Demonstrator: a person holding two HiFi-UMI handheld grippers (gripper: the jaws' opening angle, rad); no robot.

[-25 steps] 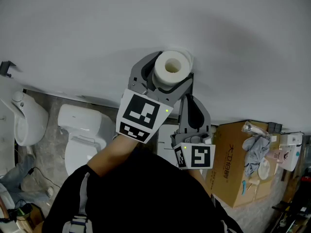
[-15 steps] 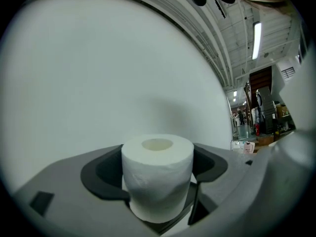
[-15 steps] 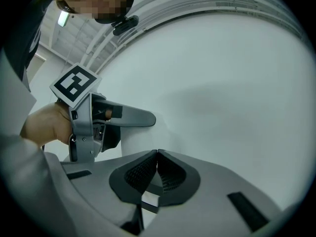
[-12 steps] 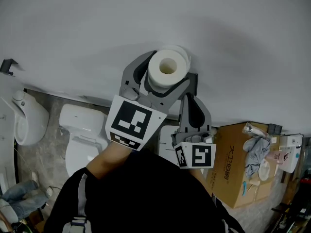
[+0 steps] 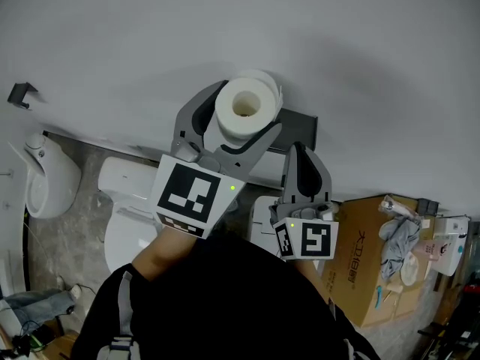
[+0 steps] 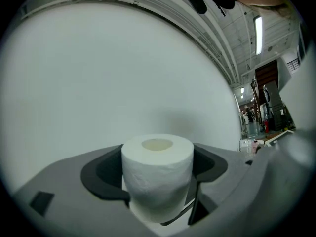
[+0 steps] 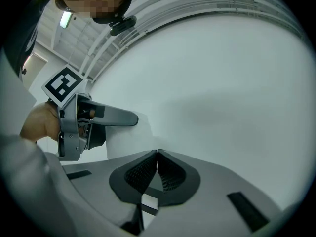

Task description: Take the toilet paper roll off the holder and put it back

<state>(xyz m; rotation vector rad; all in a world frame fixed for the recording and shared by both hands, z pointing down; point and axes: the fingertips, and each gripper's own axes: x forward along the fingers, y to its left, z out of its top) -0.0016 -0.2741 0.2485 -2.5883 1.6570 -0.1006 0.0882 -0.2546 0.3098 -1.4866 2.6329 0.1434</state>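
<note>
Left gripper: we see the left gripper (image 5: 238,122) spread wide, its two pads pinching the sides of the toilet paper roll (image 6: 157,177).
Right gripper: the right gripper (image 7: 157,154) is pressed together with nothing in it, and it sits just beside and below the left one.
Roll: it stands upright between the left pads with its core hole facing up, and it is held close to the wall.
Handling: we judge the roll light and soft. It should dent under a hard squeeze, and its loose outer sheet could slip or unwind.
Where to hold: we would keep the pads on the curved sides at mid-height, leaving both core ends free for the holder.
Holder: the dark holder (image 5: 298,124) is fixed to the wall just right of the roll. We cannot tell whether the two touch.
Wall: the wall (image 5: 360,51) is plain and pale, and it fills the background.
Box: a cardboard box (image 5: 356,253) stands on the floor far below at the right. A grey cloth (image 5: 401,235) and small items lie at its top, though we cannot tell what is inside.
</note>
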